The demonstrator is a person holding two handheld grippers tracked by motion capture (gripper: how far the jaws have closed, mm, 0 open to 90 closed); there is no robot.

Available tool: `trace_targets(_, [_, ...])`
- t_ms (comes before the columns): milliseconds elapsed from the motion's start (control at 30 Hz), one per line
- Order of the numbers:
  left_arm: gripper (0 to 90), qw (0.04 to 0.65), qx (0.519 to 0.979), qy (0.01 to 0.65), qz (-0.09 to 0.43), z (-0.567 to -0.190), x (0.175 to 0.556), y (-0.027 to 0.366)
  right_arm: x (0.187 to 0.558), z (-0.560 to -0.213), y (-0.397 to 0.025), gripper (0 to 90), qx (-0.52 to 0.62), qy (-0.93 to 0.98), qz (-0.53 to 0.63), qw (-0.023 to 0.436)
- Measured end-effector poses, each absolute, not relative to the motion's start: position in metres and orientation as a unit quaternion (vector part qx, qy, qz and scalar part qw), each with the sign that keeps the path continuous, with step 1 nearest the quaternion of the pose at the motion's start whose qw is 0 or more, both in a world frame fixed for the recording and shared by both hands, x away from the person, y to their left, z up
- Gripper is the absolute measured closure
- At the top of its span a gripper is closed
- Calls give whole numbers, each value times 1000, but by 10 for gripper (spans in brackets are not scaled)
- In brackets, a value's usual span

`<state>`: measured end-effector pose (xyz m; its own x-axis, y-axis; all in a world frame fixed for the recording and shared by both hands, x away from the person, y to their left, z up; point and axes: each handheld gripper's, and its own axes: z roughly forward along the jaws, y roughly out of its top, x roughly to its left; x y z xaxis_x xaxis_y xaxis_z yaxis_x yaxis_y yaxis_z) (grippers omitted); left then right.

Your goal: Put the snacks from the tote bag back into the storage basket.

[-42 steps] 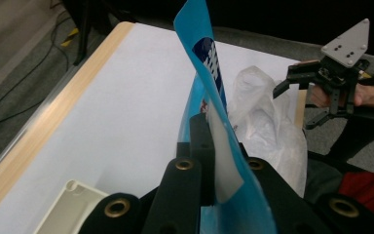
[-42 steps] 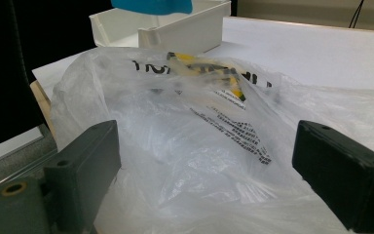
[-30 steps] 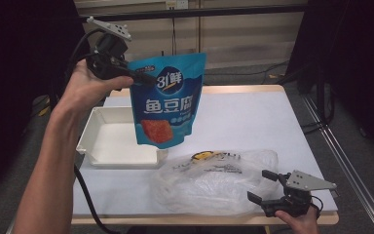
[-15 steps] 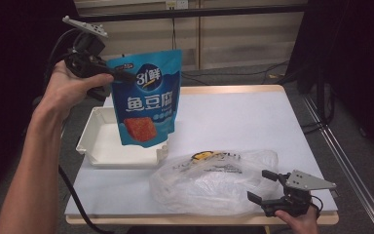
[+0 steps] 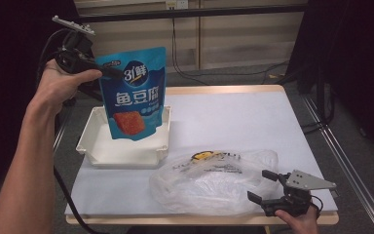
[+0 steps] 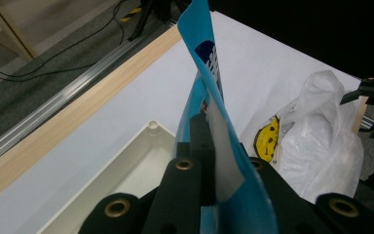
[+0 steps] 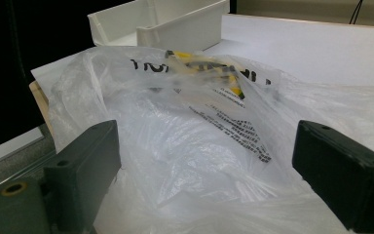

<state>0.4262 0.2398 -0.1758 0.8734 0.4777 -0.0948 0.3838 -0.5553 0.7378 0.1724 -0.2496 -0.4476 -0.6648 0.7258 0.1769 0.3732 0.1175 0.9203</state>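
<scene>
The table (image 5: 233, 117) is bright and evenly lit from above, so shadows on it are soft and small. The left and right edges of the high view are very dark. The plastic bag (image 5: 209, 183) shines with little white spots. In the right gripper view, the bag's print looks blurry up close. In the left gripper view, the black jaws at the bottom look fuzzy.

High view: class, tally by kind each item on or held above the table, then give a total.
Blue snack pouch: 1
White tray: 1
Clear plastic bag: 1
Total: 3
</scene>
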Motion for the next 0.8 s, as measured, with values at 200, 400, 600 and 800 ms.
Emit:
trace_targets(200, [900, 388, 883, 259, 55, -191, 442, 237, 172, -448, -249, 99, 376, 732, 545, 159])
trace_targets(400, [900, 386, 882, 266, 48, -206, 455, 240, 172, -448, -249, 99, 376, 734, 543, 158])
trace_targets(600, [900, 381, 881, 276, 43, -222, 463, 238, 172, -448, -249, 99, 374, 735, 543, 157])
trace_targets(800, [900, 384, 881, 276, 34, -239, 472, 236, 172, -448, -249, 99, 373, 736, 543, 155])
